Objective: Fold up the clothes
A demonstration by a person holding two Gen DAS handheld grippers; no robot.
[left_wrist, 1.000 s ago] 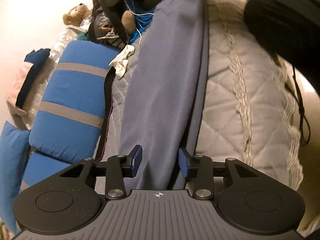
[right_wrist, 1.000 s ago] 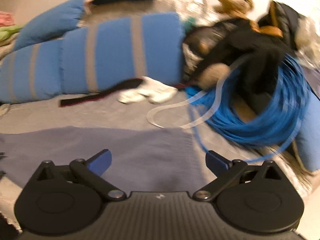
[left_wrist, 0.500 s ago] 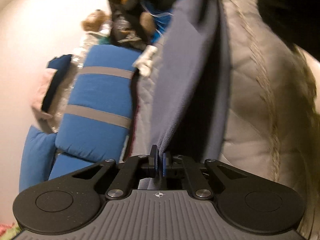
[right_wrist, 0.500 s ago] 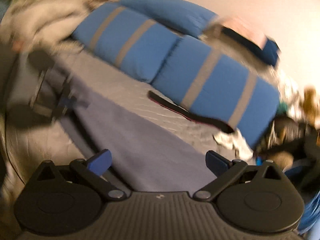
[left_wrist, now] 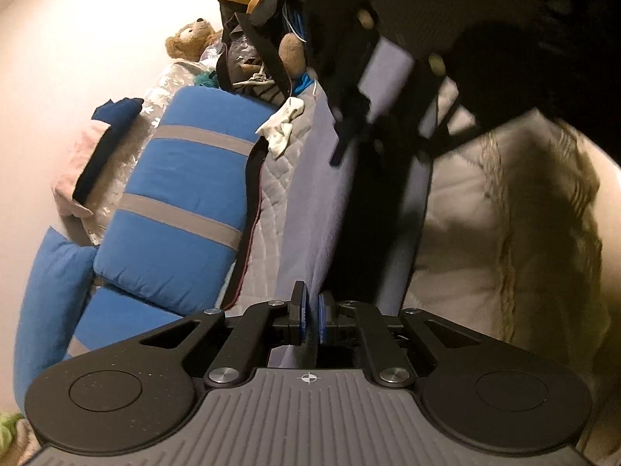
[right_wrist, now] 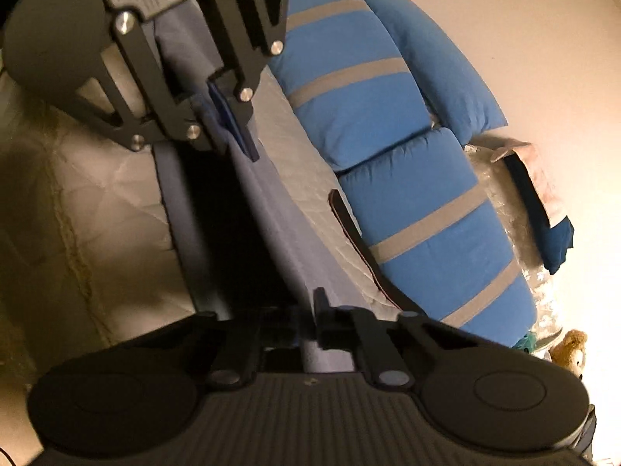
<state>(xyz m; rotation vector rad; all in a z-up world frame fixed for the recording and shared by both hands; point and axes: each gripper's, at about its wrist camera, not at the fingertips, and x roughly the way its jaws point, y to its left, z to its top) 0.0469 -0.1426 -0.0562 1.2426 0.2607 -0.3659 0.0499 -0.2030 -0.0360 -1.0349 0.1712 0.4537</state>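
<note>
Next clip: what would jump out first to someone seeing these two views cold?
The long grey-blue cloth, stretched taut down the middle of the quilt, with the left claw shut on one end and the right claw just closed on the other. Next, the bright blue grey-striped pillow along the wall beside it, a teddy bear past its far end.

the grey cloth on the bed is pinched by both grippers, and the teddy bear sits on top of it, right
Not quite. Both the left gripper and the right gripper do pinch the grey cloth, but the teddy bear sits far from it, by the wall beyond the blue cushion. The left wrist view shows it.
</note>
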